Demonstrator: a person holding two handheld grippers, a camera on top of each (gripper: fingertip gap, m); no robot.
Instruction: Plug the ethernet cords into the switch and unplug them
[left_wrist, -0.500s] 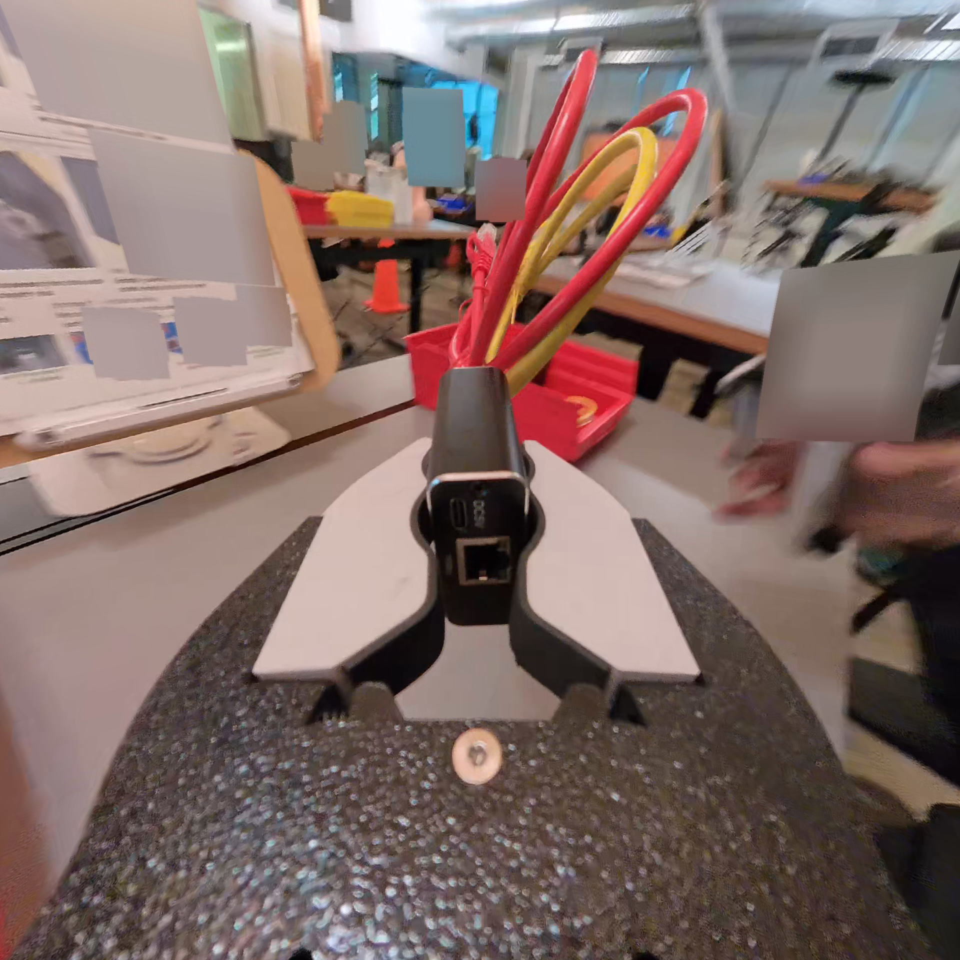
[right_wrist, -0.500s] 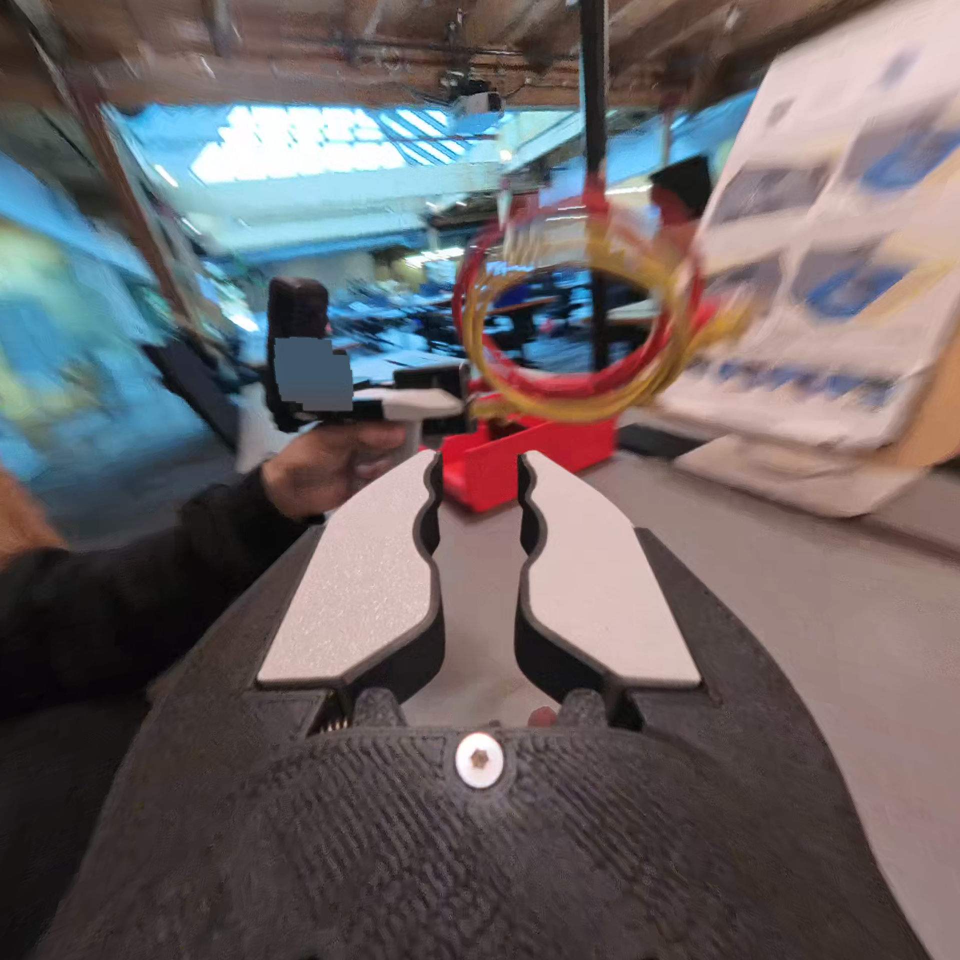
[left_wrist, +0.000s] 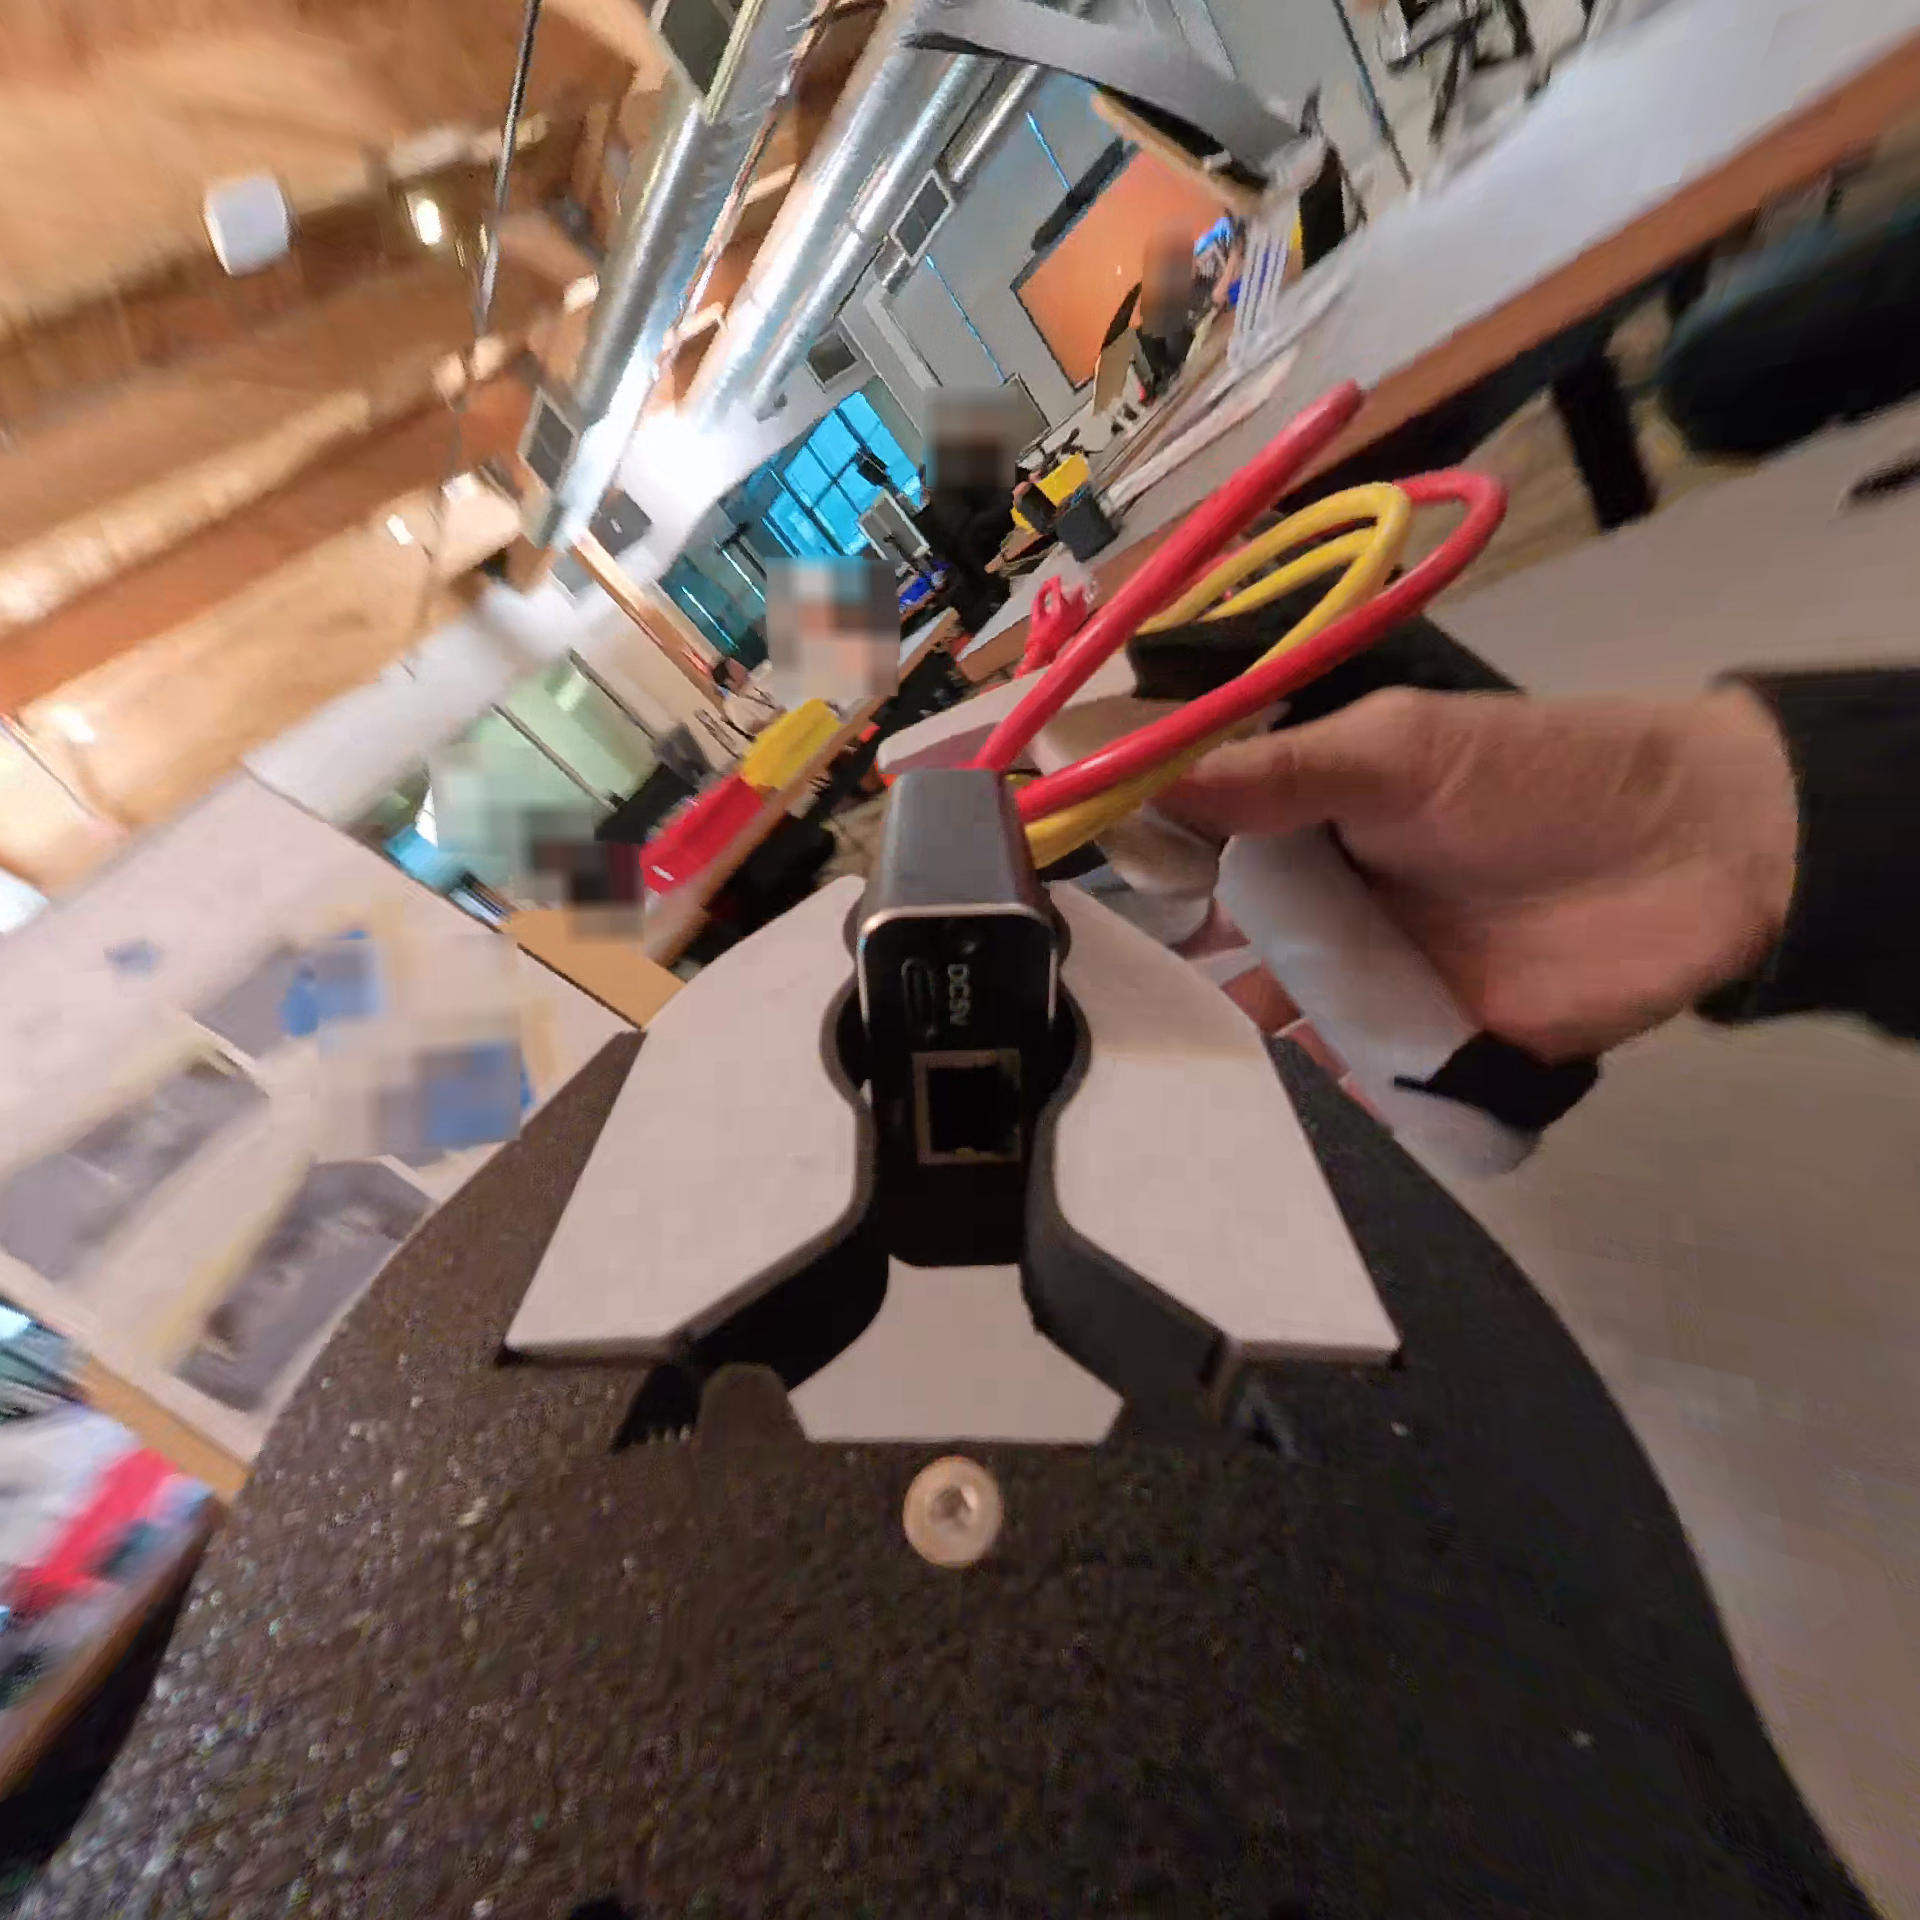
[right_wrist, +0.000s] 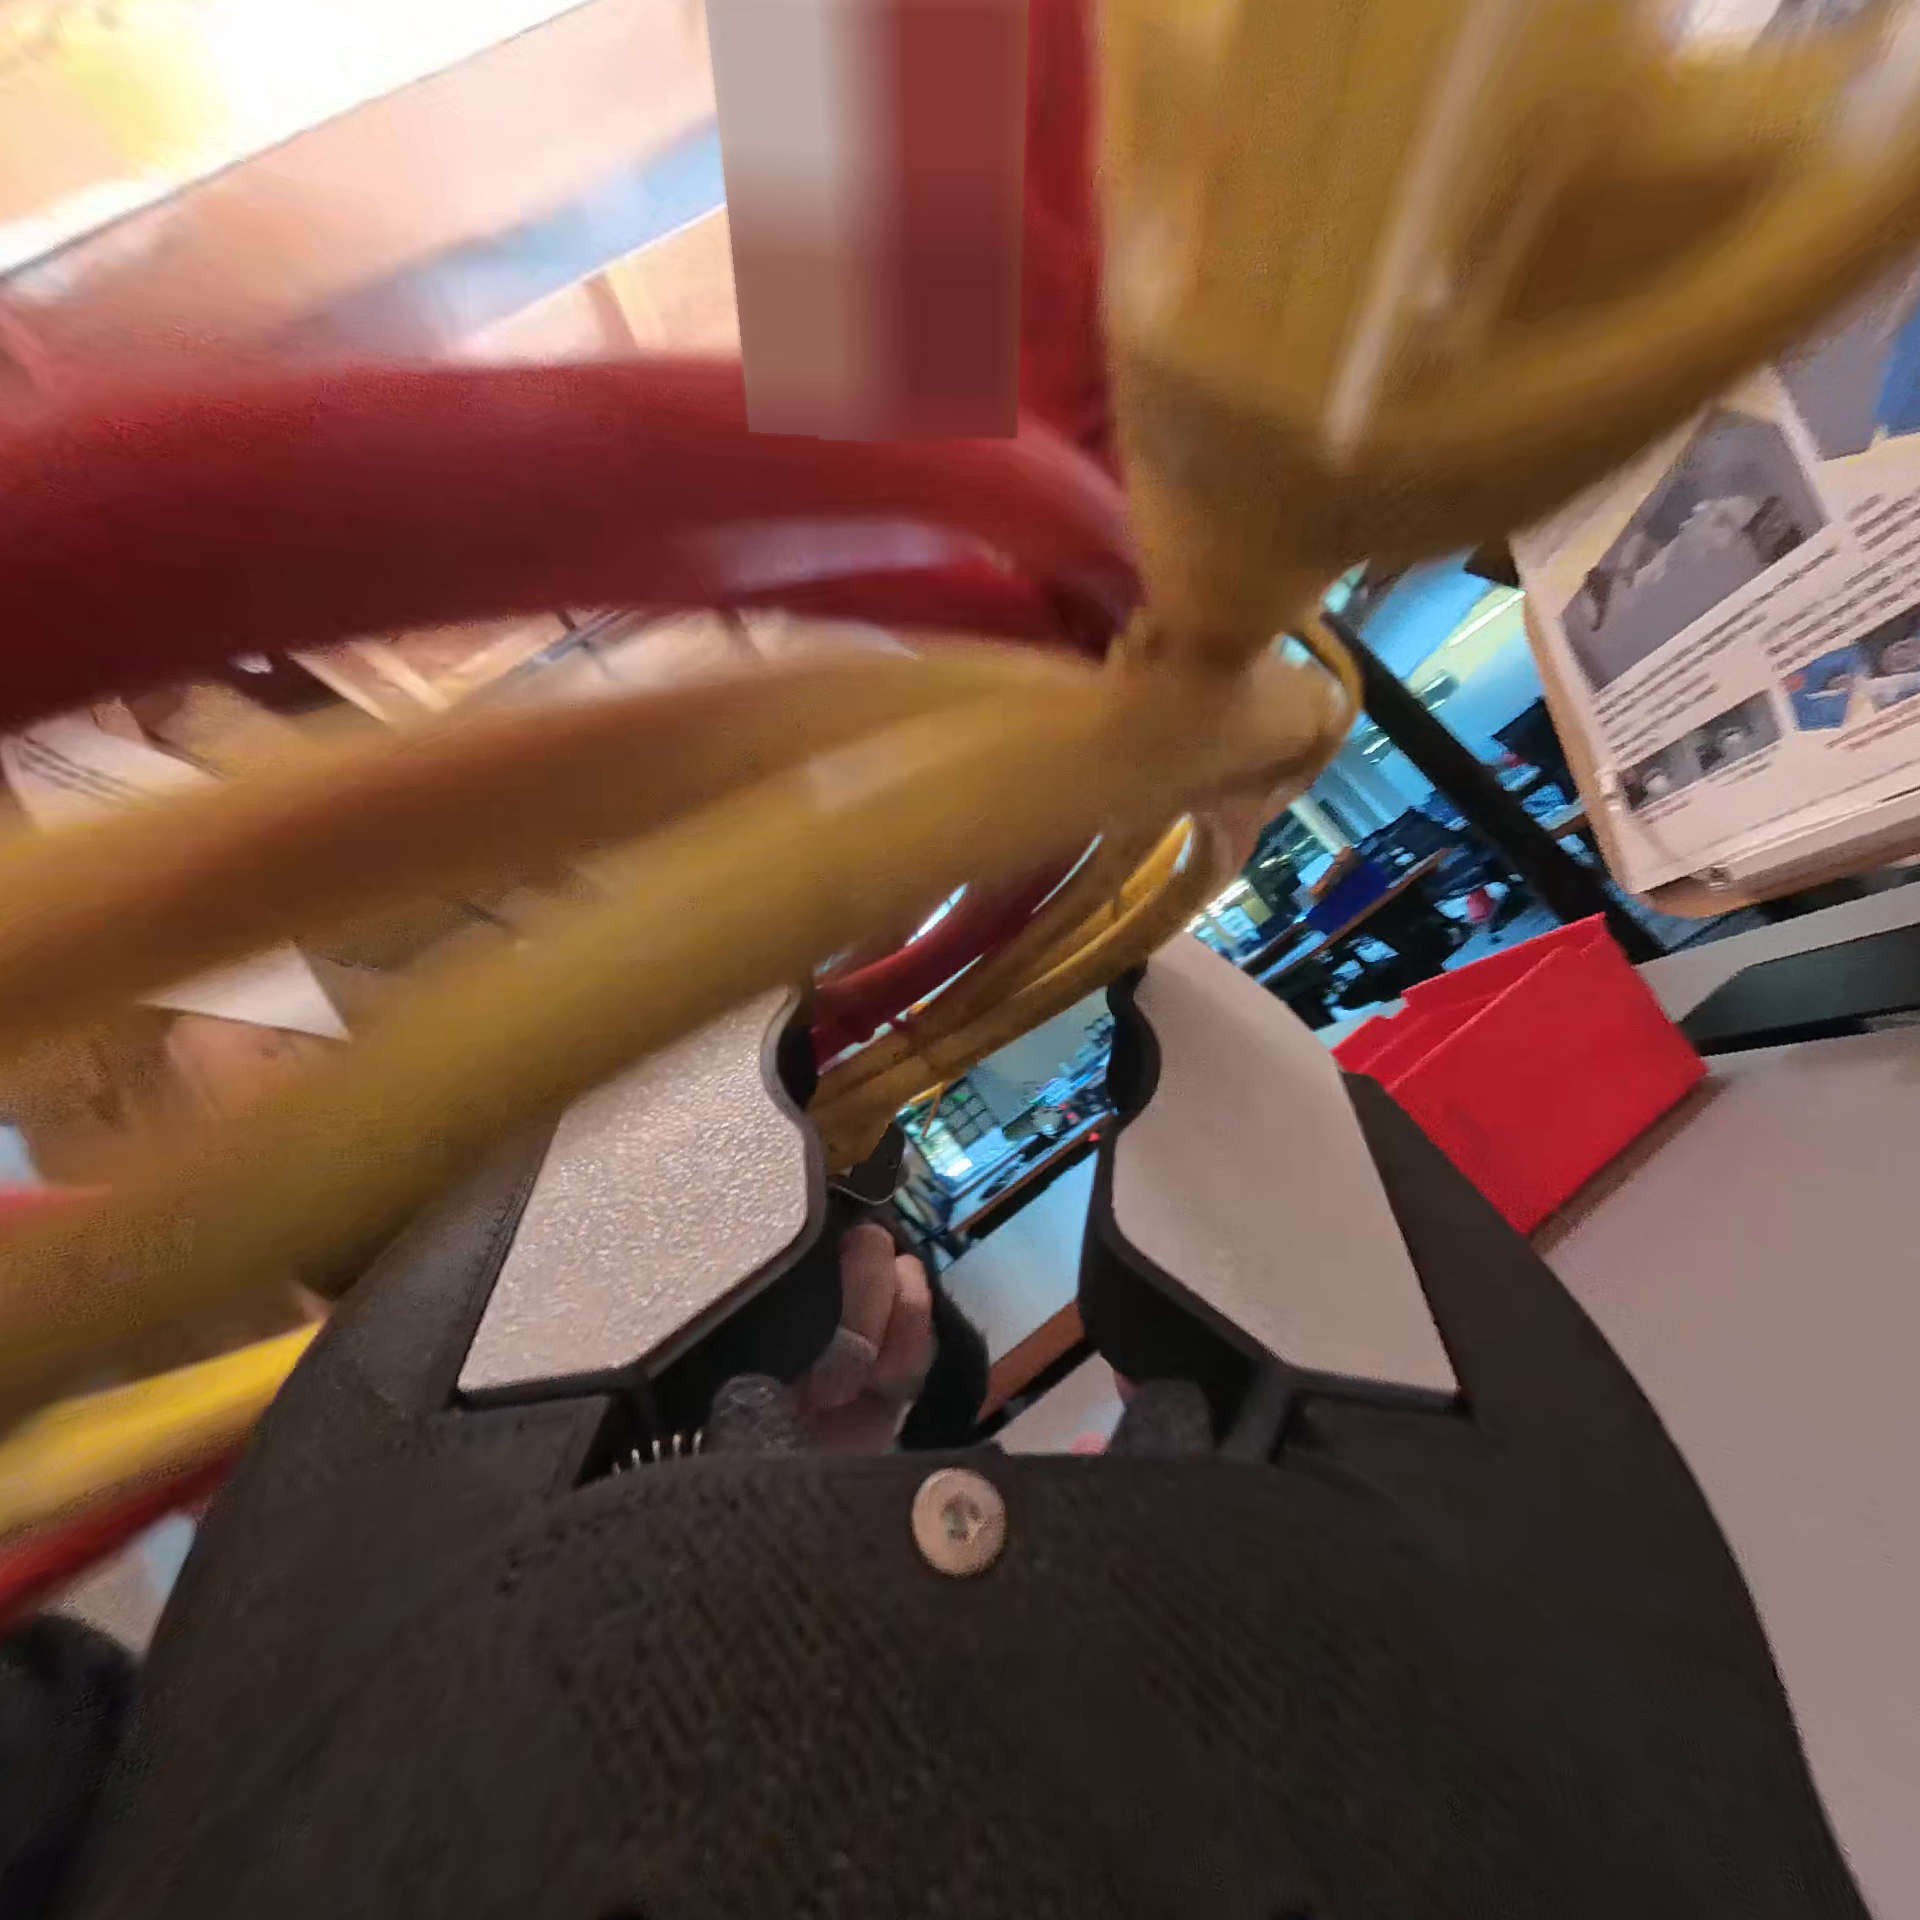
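Jaws of left gripper clamped on switch, narrow black box held lengthwise betw fingers, one empty port facing camera. Red cords and yellow cords loop out from switch's far end, up and right of switch. Right gripper jaws parted, gap showing betw fingers; cord bundle passes betw tips, contact unclear, blurred. Person's hand right of switch, just beside cord loops, wrapped round pale handle. Red bin on grey table, right of right gripper.
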